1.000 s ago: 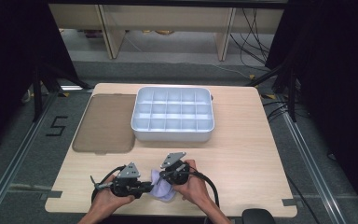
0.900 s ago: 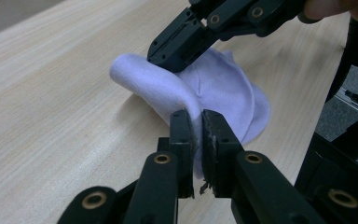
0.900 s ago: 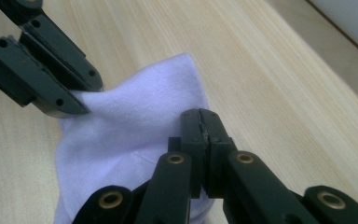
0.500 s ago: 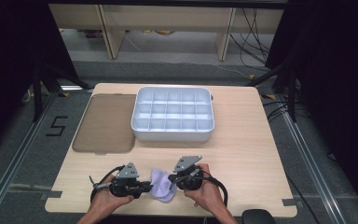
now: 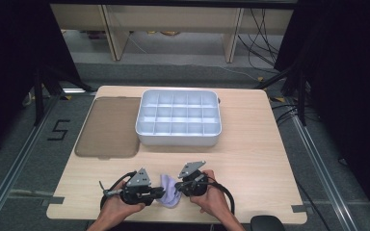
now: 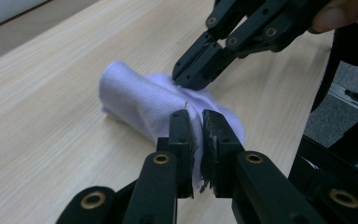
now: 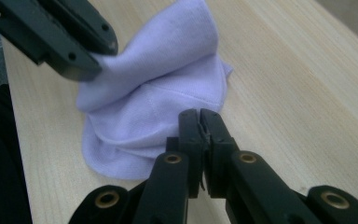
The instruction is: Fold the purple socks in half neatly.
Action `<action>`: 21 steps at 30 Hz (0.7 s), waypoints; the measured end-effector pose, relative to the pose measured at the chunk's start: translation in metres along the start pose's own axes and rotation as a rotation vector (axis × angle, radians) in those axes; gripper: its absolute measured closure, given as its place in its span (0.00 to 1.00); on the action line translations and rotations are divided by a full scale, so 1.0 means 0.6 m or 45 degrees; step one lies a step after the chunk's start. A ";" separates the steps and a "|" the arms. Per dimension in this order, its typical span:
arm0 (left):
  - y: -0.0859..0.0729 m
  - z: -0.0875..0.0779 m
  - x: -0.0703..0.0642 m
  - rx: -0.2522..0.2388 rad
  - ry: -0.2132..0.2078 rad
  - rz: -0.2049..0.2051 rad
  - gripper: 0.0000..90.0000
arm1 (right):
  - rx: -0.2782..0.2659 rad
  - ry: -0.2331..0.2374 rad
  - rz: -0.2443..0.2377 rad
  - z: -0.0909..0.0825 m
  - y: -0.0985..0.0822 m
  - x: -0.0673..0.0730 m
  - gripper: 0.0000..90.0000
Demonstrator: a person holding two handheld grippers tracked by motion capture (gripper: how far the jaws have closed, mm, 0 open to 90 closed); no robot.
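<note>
A pale lavender cloth [image 5: 169, 190] lies bunched near the table's front edge, between the two grippers. My left gripper [image 5: 157, 194] comes at it from the left and is shut on a fold of the cloth [image 6: 140, 100], which shows pinched between the left gripper's [image 6: 195, 127] jaws. My right gripper [image 5: 180, 185] is shut on the opposite edge of the cloth [image 7: 168, 88], with fabric caught at the right gripper's [image 7: 199, 122] tips. Part of the cloth is lifted off the wood between them. A hand holds each gripper.
A white tray [image 5: 178, 139] divided into many small compartments stands at the middle back of the table. A flat brown mat [image 5: 108, 127] lies to its left. The table's front edge is just behind the hands.
My right gripper has moved a little to the right, away from the left one, drawing the cloth out between them. The left gripper has barely shifted.
</note>
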State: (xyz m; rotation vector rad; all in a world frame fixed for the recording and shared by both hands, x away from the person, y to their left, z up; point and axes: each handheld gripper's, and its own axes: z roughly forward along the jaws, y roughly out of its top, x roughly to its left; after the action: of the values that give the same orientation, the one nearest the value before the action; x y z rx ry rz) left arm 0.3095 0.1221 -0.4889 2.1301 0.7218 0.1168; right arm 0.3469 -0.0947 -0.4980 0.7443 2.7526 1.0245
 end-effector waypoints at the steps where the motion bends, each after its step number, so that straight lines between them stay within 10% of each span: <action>1: 0.003 0.001 -0.001 0.009 -0.007 0.030 0.91 | 0.004 0.001 0.014 0.000 0.000 0.000 0.98; 21: 0.025 0.065 -0.029 0.100 -0.075 0.147 0.91 | -0.024 -0.006 0.083 -0.016 -0.005 -0.019 0.97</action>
State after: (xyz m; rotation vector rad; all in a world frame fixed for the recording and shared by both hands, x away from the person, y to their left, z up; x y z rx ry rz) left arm 0.3146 0.0786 -0.4990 2.2409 0.5775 0.0890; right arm 0.3529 -0.1077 -0.4933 0.8377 2.7274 1.0583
